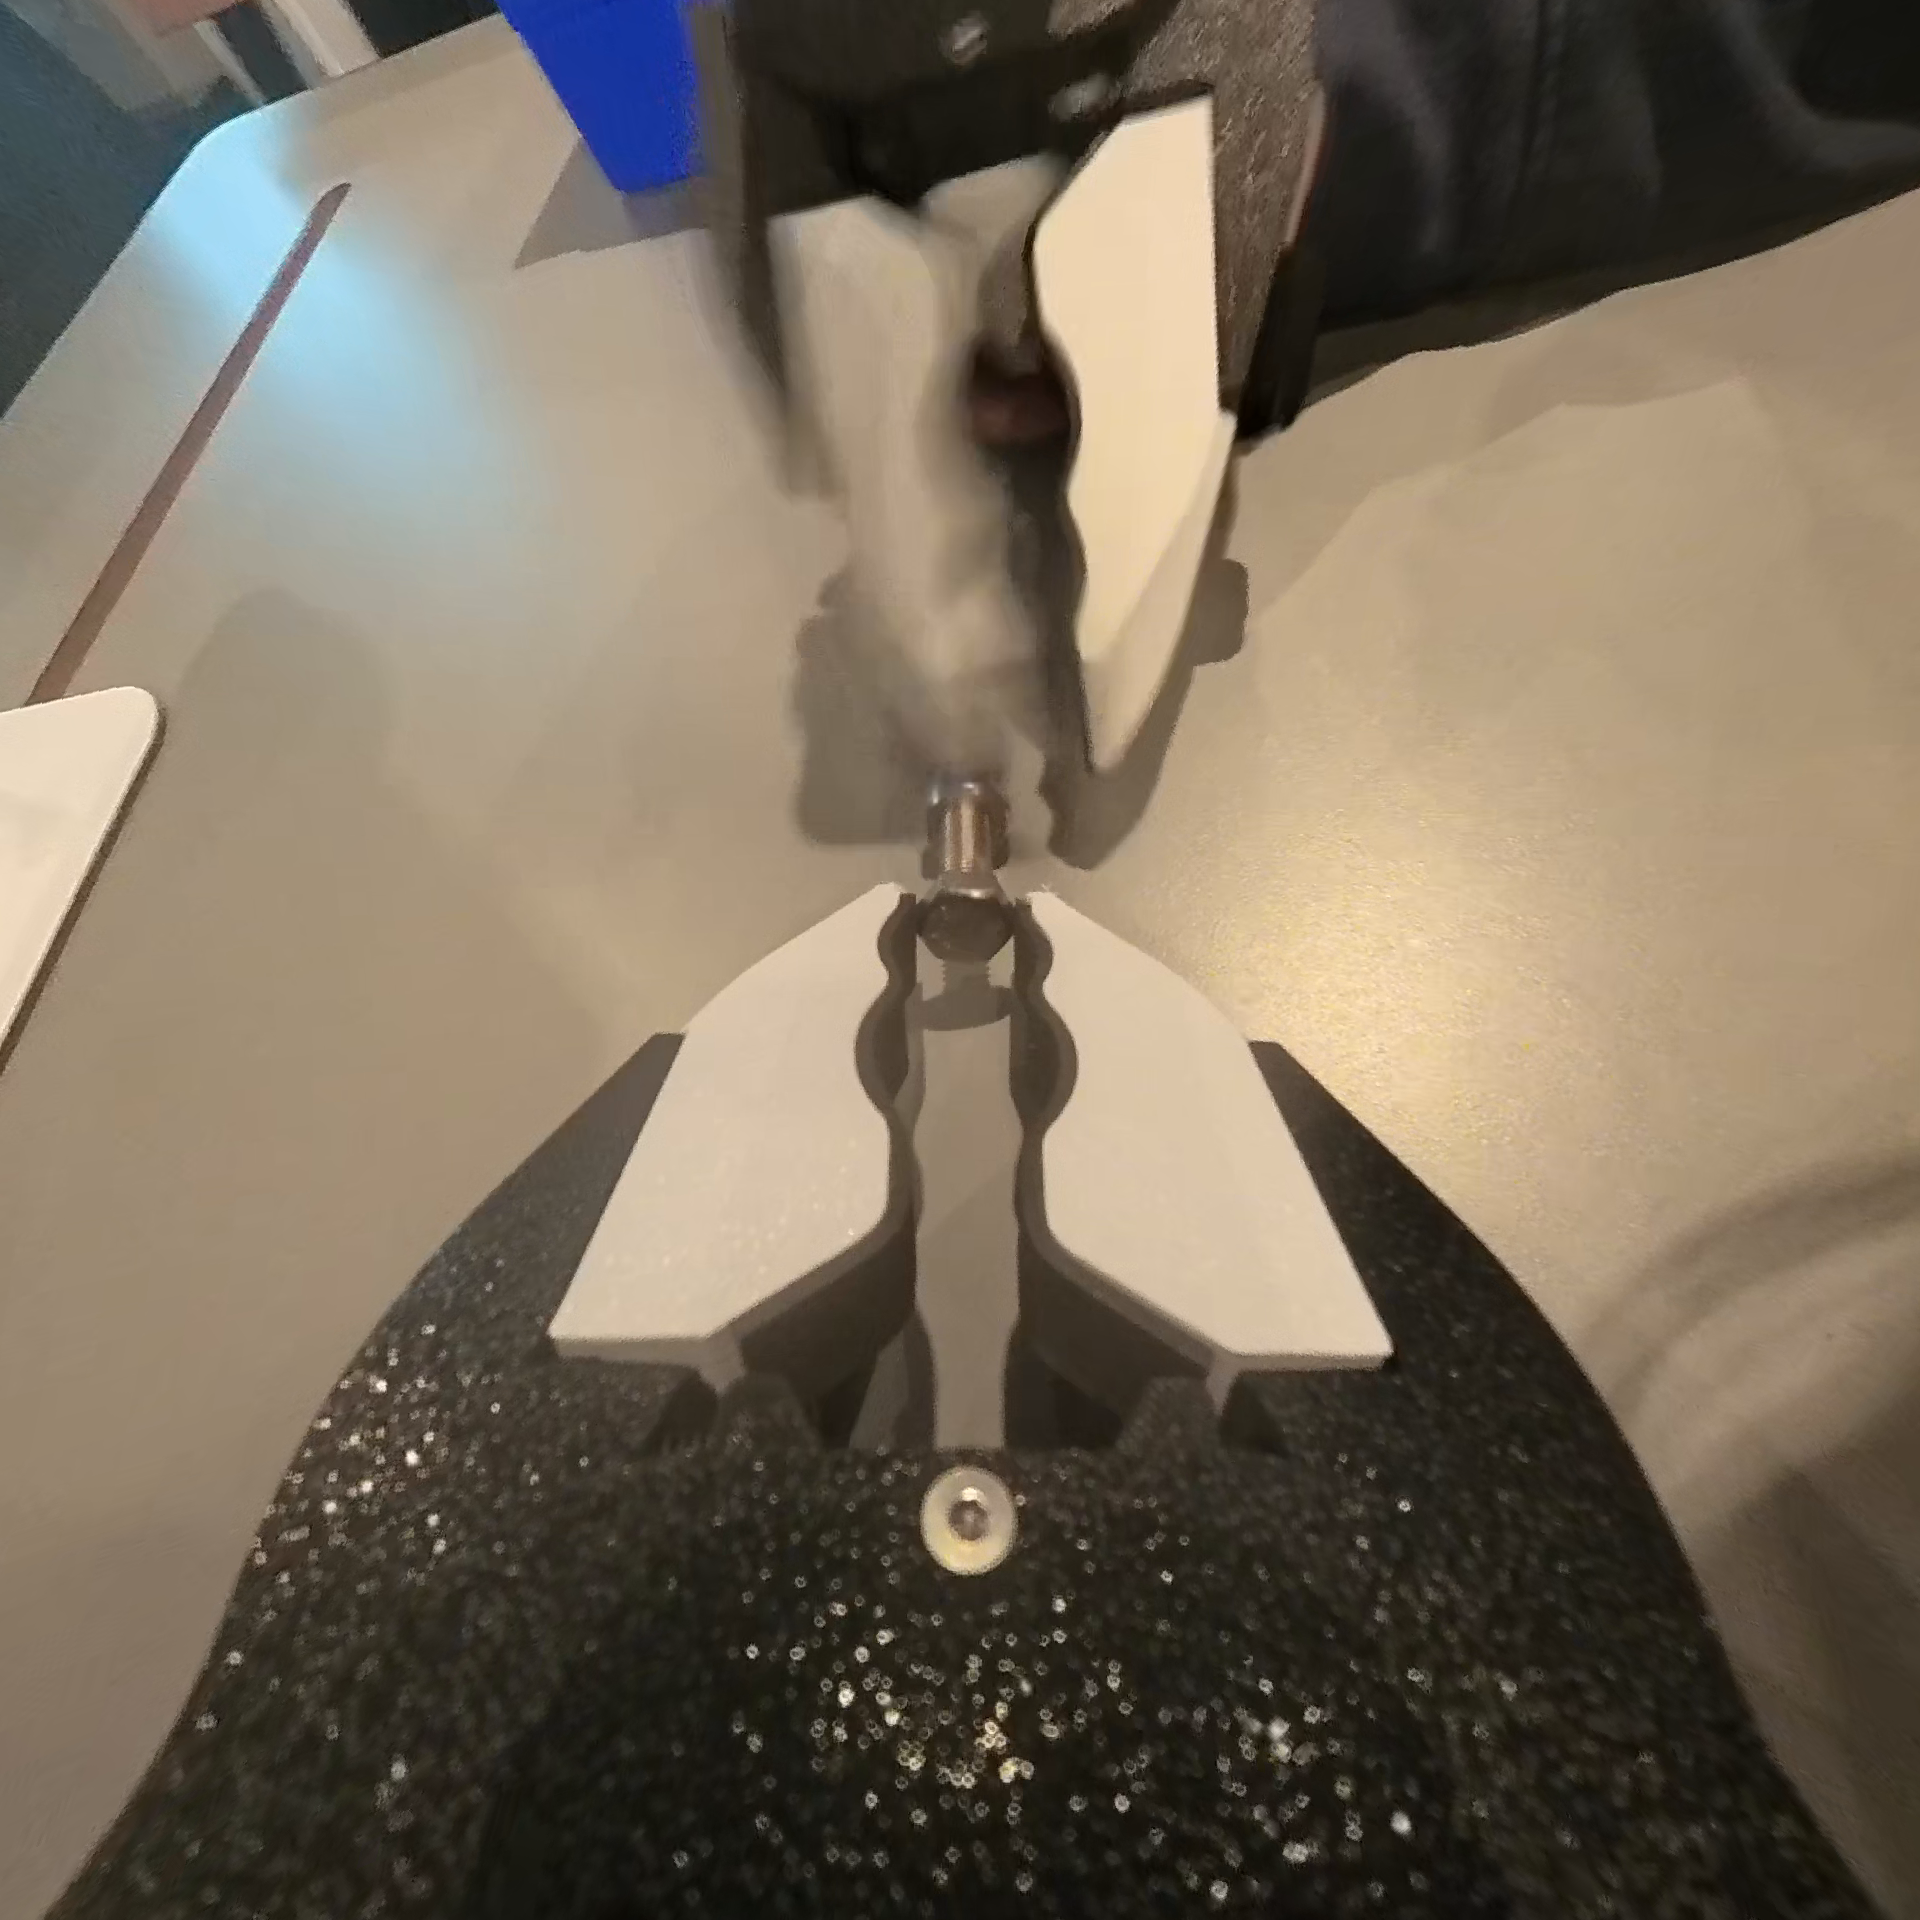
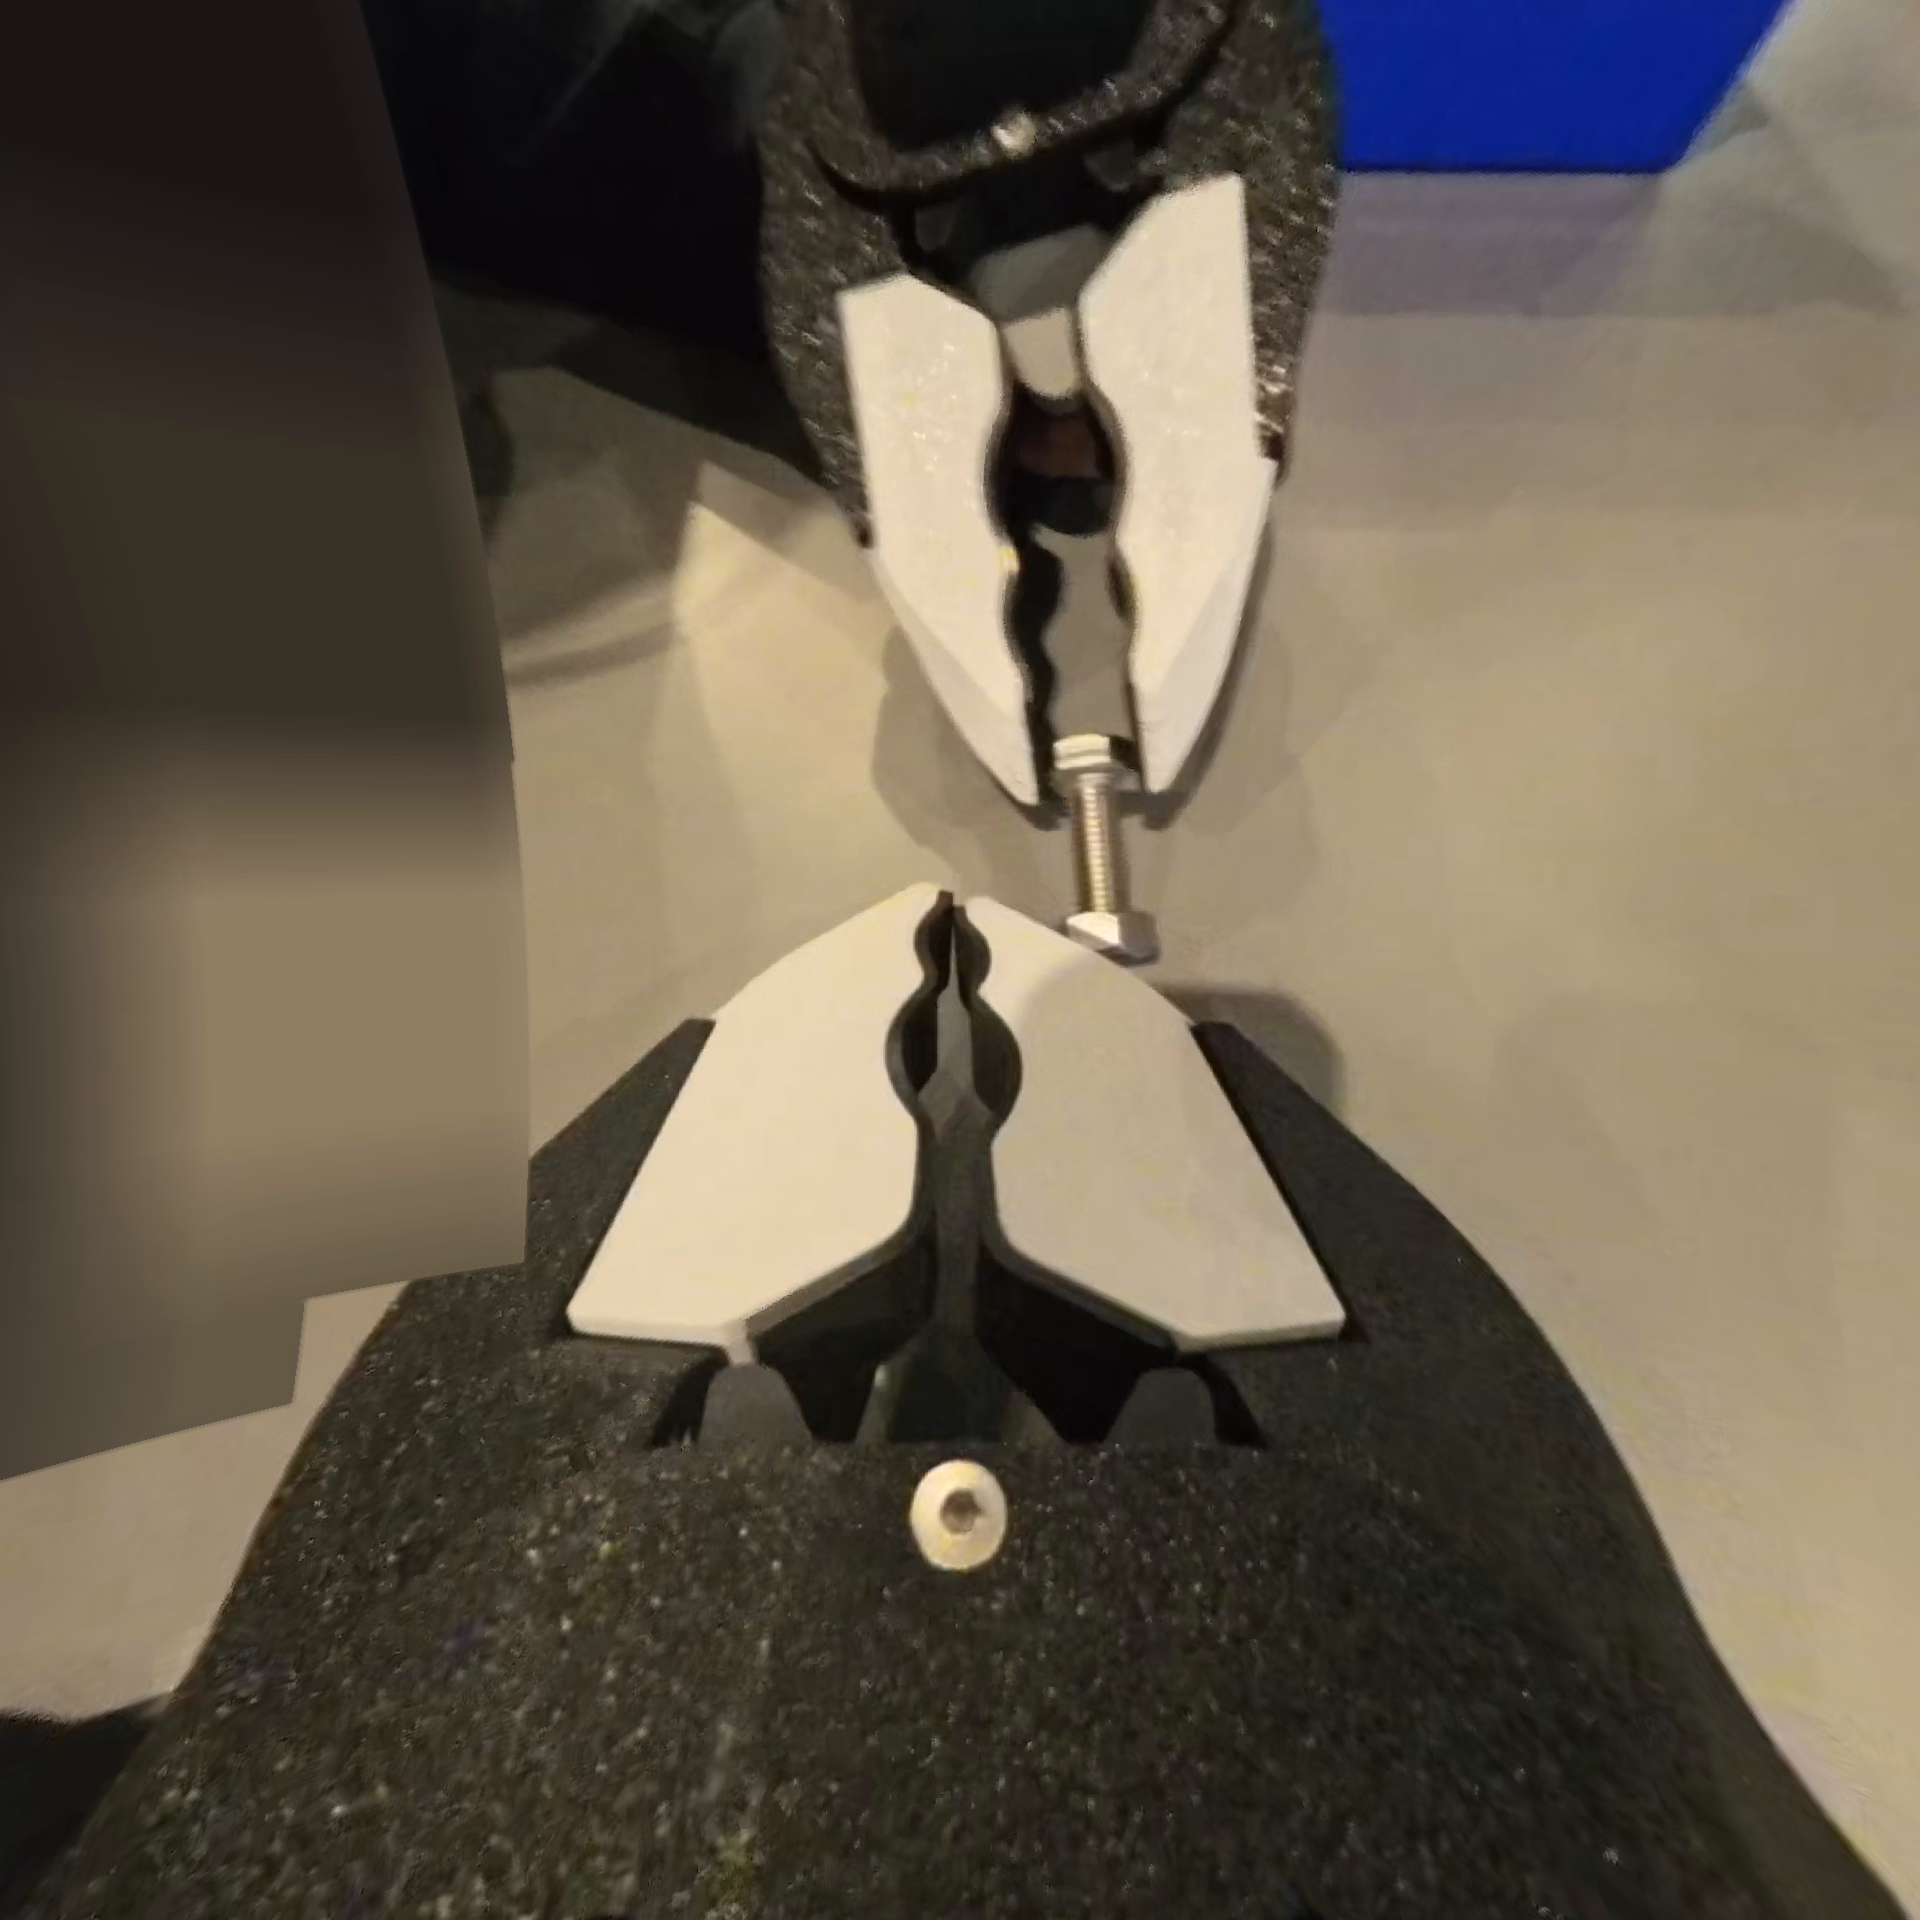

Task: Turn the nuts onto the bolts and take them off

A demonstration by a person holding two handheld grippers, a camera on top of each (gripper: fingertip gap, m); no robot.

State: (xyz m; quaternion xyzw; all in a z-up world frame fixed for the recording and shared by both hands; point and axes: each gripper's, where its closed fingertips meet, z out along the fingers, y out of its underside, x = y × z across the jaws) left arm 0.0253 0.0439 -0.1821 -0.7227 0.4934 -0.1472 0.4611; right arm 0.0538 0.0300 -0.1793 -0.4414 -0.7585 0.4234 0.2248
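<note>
My left gripper [image 1: 966,899] is shut on a hex nut [image 1: 966,925] threaded onto a steel bolt [image 1: 961,831]. A bit of thread pokes through the nut towards the camera. The bolt points away from it, above the grey table [image 1: 416,727]. In the right wrist view the left gripper [image 2: 1091,779] comes from the top, holding the nut [image 2: 1088,756] with the bolt [image 2: 1099,852] hanging towards me. The bolt's hex head [image 2: 1114,935] lies just beside the right finger of my right gripper [image 2: 951,906]. That gripper is shut with nothing between its tips, and it is motion-blurred in the left wrist view [image 1: 977,769].
A blue box [image 1: 613,94] stands at the table's far side and also shows in the right wrist view [image 2: 1538,83]. A white slab [image 1: 62,831] lies at the left edge. A dark seam [image 1: 208,436] runs across the table. A person's dark sleeve [image 1: 1610,156] is behind the right gripper. My two grippers' fingertips are within a few centimetres of each other.
</note>
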